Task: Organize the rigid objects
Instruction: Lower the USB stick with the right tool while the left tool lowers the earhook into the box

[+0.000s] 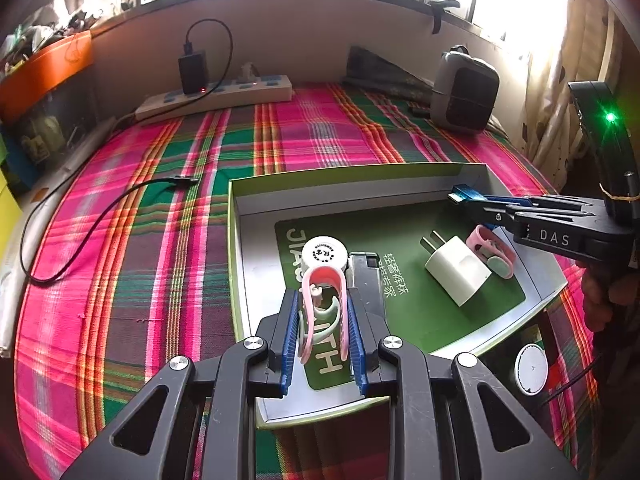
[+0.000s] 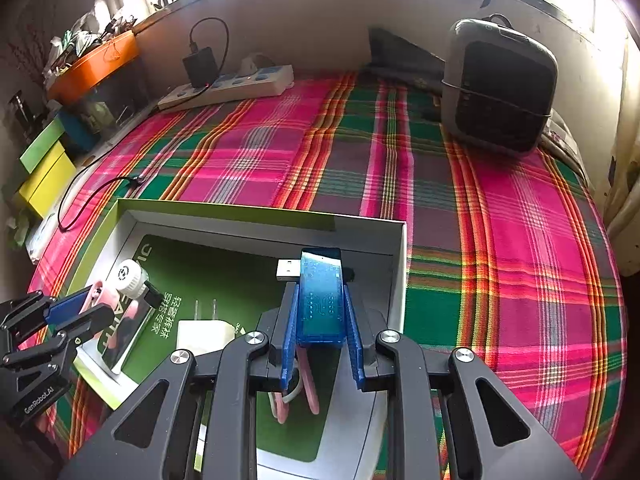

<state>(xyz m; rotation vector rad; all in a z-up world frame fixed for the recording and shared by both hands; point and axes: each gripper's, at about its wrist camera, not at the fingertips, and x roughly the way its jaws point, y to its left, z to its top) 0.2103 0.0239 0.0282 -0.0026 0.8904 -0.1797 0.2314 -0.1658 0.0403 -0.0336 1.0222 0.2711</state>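
Box (image 1: 240, 248), lower centre of the left view, on the plaid bed (image 1: 160, 200): we log a white charger (image 1: 458, 270) inside. Left hand-held gripper (image 1: 324, 320) grips a pink clip (image 1: 322, 304); right hand-held gripper (image 2: 320, 316) clamps a blue USB stick (image 2: 321, 296). Step: depositing. Next, we judge, lower and release both.

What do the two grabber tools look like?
Both are black frames with silver round bolts and ridged blue finger pads. The right gripper carries white "DAS" lettering, a green light and a yellow rubber band. The left gripper has "GenRobot.AI" printed on its side.
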